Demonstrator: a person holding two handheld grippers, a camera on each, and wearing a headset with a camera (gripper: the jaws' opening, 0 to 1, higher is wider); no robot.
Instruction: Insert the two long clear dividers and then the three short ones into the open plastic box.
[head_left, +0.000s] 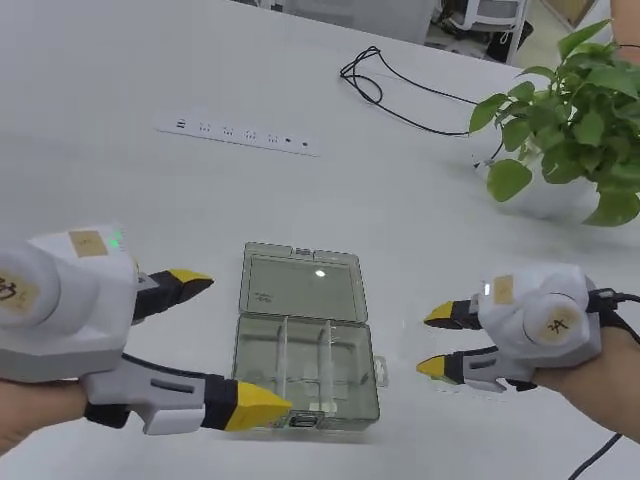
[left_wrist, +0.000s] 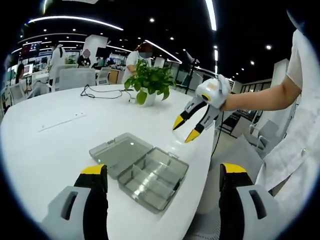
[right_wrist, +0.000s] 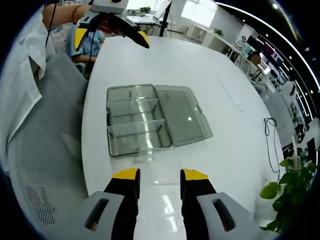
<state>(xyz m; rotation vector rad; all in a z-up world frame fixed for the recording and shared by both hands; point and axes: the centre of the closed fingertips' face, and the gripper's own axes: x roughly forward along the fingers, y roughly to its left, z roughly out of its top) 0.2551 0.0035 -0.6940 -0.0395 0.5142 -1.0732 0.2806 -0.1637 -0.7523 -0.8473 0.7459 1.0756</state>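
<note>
On the white table (head_left: 200, 215), the open box (head_left: 300, 285) sits at 6 o'clock between my left gripper (head_left: 243, 343) and right gripper (head_left: 426, 343), both spread and empty. Power strip (head_left: 237, 133) at 11, plant (head_left: 575, 110) at 2; ceiling lights (left_wrist: 75, 21) overhead.

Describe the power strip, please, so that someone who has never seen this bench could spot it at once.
On the big white table, start at the open smoky plastic box near the front edge and look beyond it. There lies the power strip: a long, flat white bar with a row of sockets, straight and pale, unlike the looped black cable to its right.
</note>
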